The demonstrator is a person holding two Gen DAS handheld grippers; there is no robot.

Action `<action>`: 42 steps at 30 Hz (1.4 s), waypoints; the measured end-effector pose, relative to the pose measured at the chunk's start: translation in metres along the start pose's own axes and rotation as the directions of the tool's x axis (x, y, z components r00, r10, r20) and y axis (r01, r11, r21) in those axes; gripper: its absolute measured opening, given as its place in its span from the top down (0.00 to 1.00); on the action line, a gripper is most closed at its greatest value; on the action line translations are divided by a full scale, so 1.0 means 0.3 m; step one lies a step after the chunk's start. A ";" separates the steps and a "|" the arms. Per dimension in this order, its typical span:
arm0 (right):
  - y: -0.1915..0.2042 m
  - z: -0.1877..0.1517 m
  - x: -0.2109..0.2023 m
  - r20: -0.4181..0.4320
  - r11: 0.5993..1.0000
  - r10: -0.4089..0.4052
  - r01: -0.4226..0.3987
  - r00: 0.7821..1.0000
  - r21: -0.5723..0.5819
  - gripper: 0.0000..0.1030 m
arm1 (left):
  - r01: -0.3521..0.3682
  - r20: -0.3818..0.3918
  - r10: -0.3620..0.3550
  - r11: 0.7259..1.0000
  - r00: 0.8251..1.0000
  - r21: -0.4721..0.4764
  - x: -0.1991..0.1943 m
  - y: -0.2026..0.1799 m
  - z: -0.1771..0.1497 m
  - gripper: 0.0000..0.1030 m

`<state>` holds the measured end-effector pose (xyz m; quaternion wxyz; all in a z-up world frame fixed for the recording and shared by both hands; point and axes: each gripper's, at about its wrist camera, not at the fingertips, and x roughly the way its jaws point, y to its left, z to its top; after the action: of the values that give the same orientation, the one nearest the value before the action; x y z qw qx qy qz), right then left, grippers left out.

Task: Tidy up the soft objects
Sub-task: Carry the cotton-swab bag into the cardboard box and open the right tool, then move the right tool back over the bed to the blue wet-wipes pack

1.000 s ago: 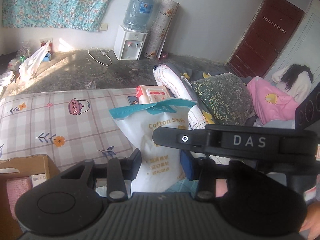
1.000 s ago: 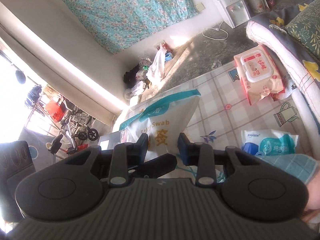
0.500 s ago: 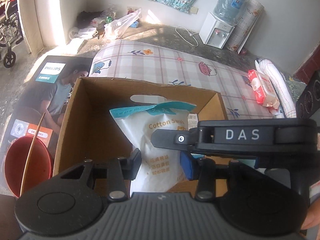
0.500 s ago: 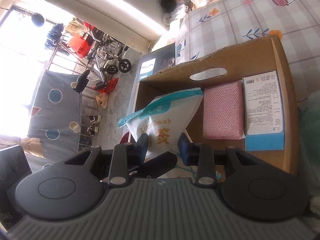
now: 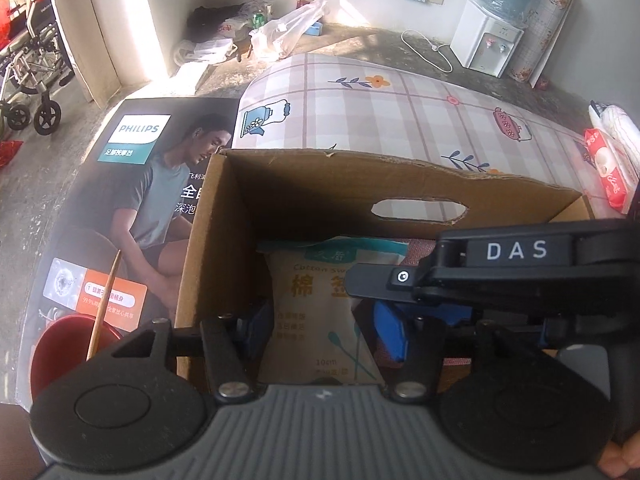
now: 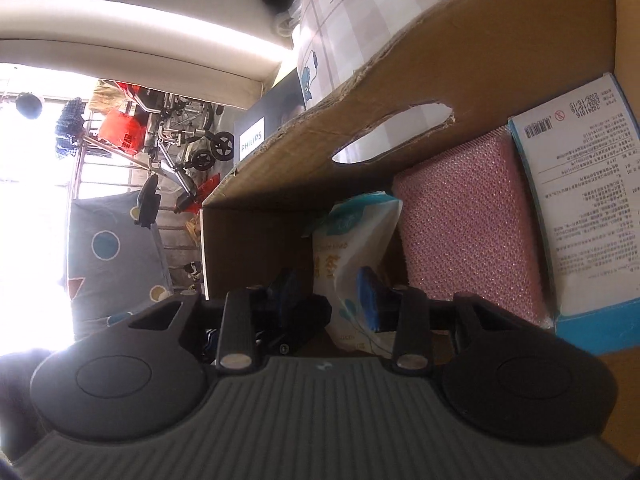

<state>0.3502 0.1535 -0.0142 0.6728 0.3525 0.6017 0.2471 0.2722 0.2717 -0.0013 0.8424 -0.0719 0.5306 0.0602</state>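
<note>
The bag of cotton swabs (image 5: 320,304) stands upright inside the cardboard box (image 5: 304,184), near its left wall. The left gripper (image 5: 320,332) has its jaws opening; the bag sits between the blue pads, which stand clear of its sides. The right gripper (image 6: 330,294) is closed on the same bag (image 6: 352,248), its pads pressing the lower part. Just beside the bag lies a pink sponge (image 6: 468,224), then a white-and-blue carton (image 6: 580,220) at the right wall.
</note>
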 end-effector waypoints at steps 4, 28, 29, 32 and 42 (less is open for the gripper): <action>0.038 -0.001 -0.094 0.048 0.996 -0.003 0.007 0.999 -0.084 0.67 | 0.008 0.020 -0.009 1.000 1.000 0.030 -0.034 -0.004 -0.024 0.48; -0.178 -0.461 -0.777 0.266 0.929 0.105 0.001 0.958 -0.370 0.58 | 0.037 0.017 -0.036 0.995 0.999 -0.089 -0.115 -0.079 -0.092 0.25; -0.188 -0.490 -0.802 0.288 0.924 0.103 0.015 0.952 -0.383 0.58 | 0.048 0.039 -0.045 0.995 0.998 -0.087 -0.155 -0.094 -0.102 0.24; -0.211 -0.557 -0.860 0.350 0.905 0.083 0.076 0.933 -0.418 0.56 | 0.085 0.100 -0.078 0.995 0.992 -0.058 -0.260 -0.160 -0.131 0.21; -0.345 -0.702 -1.035 0.495 0.882 0.010 0.225 0.869 -0.413 0.53 | 0.229 0.119 -0.245 0.964 0.962 0.134 -0.417 -0.520 -0.226 0.20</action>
<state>0.0858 -0.1093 0.0974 0.8781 0.1991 0.3581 0.2470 0.1863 0.1028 0.0917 0.8801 -0.0805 0.4629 -0.0681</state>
